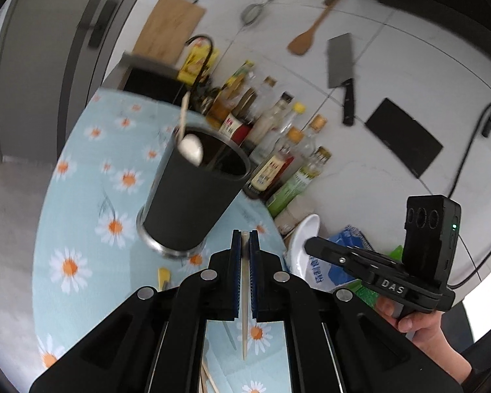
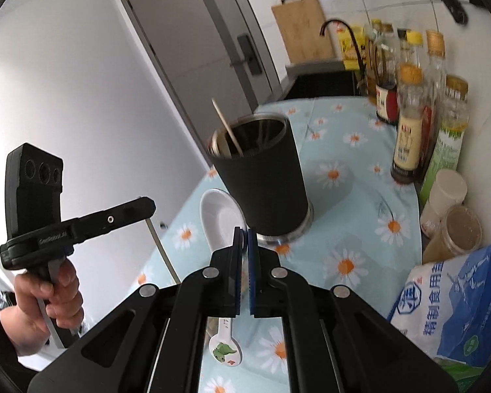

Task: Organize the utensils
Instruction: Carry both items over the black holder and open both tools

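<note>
Ahead of the tongs, a black holder (image 1: 193, 203) with a steel base stands on a pale blue cloth (image 1: 81, 196) printed with white, orange-centred daisies. The white spoon (image 2: 221, 219) between the right tongs' pads shows a green dinosaur on its handle.

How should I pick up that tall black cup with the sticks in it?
Pinch the rim, one finger inside and one outside, coming straight down from above. The black cup stands upright and widens toward the top, so its wall is probably too broad to span from the side. Choose the stretch of rim away from the leaning stick, so nothing gets knocked.
</note>
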A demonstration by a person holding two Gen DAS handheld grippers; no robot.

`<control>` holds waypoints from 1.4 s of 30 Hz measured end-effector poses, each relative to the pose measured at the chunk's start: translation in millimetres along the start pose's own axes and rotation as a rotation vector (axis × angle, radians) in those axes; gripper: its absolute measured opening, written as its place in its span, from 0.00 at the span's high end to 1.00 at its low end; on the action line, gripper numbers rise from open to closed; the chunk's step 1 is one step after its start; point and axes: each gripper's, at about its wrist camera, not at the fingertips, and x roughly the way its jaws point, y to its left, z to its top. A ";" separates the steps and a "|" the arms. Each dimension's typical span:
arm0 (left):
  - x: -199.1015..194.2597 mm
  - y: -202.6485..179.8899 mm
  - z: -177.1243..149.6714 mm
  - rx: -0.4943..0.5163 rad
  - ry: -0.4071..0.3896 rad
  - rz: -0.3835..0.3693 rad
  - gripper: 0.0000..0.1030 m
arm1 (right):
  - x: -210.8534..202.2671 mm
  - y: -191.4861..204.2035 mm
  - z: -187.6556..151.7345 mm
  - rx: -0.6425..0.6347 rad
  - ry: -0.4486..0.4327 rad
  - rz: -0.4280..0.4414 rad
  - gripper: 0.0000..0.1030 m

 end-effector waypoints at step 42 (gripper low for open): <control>16.1 -33.6 173.5 0.339 -0.185 0.106 0.97 | 55.5 -18.0 133.7 0.037 -0.407 -0.098 0.96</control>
